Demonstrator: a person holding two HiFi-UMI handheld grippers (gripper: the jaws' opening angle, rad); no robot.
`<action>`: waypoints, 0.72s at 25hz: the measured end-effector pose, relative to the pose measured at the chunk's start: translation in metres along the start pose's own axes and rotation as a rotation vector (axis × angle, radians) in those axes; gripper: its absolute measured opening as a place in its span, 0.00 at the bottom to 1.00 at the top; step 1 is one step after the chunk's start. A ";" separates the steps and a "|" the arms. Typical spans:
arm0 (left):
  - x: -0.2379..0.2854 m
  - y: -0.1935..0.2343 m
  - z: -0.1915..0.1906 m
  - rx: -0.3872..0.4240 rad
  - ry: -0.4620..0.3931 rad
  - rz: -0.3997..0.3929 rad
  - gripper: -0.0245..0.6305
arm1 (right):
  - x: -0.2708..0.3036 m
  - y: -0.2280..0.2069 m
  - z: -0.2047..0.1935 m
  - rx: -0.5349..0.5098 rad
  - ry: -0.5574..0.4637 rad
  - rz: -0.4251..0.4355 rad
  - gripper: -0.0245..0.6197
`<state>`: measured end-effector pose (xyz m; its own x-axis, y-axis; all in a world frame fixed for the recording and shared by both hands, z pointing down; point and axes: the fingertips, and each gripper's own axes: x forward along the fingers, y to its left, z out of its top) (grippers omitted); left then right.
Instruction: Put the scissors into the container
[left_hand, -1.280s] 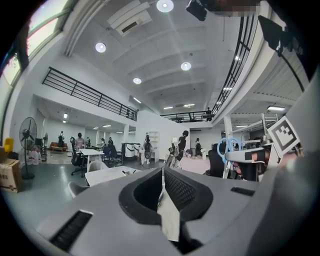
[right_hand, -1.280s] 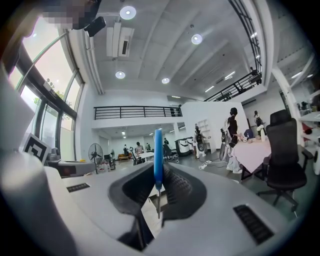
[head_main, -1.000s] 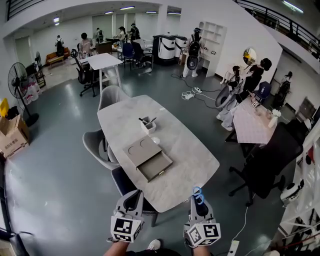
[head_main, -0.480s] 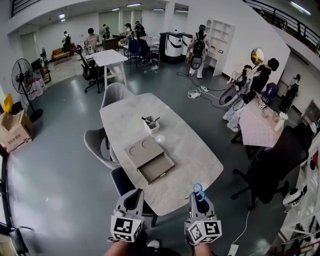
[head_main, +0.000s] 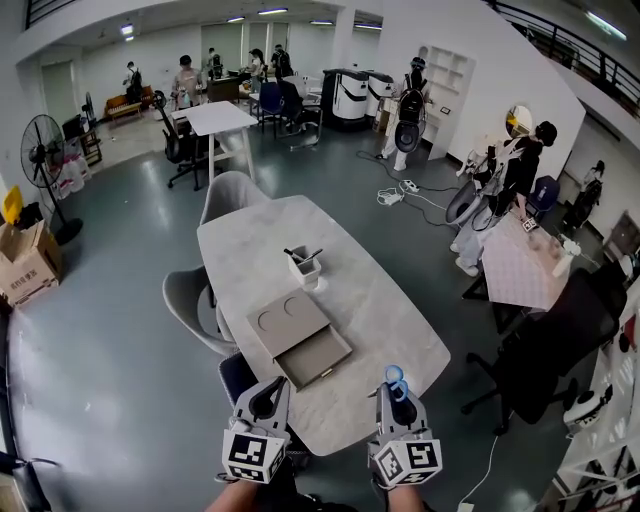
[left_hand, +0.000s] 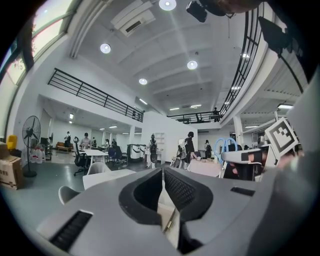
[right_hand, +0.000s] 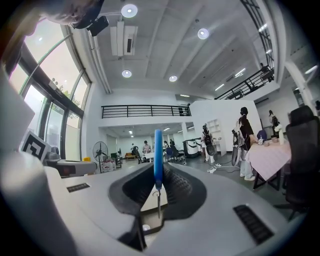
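Note:
Blue-handled scissors (head_main: 394, 377) stand upright in my right gripper (head_main: 396, 387), which is shut on them; the handle loops rise above the jaws. In the right gripper view the blue handle (right_hand: 158, 157) sits edge-on between the pads of my right gripper (right_hand: 158, 175), with the metal part below it. My left gripper (head_main: 267, 394) hovers beside it over the near table edge, shut with nothing in it (left_hand: 163, 176). A white container (head_main: 306, 267) with dark tools sticking out stands mid-table, far ahead of both grippers.
A grey flat box with an open drawer (head_main: 301, 342) lies on the marble table (head_main: 385, 315) between the grippers and the container. Grey chairs (head_main: 190, 298) stand along the left side, and a black office chair (head_main: 545, 345) stands to the right. People stand far back.
The view has drifted slightly, so the table and container sit a little nearer and more to the right. Both grippers keep their places, and the right one still holds the scissors.

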<state>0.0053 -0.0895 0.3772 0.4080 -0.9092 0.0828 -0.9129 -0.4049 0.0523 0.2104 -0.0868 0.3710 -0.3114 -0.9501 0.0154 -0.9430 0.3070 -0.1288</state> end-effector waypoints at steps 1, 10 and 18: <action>0.007 0.004 0.002 0.001 -0.005 -0.002 0.07 | 0.009 -0.001 0.002 -0.002 -0.005 0.003 0.10; 0.055 0.039 0.001 -0.001 0.011 -0.001 0.07 | 0.079 -0.002 -0.004 -0.006 0.011 0.028 0.10; 0.081 0.057 -0.026 -0.030 0.066 0.000 0.07 | 0.120 -0.006 -0.037 -0.051 0.072 0.051 0.10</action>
<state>-0.0133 -0.1840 0.4133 0.4086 -0.9007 0.1478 -0.9126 -0.4005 0.0823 0.1740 -0.2003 0.4098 -0.3649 -0.9274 0.0819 -0.9299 0.3588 -0.0808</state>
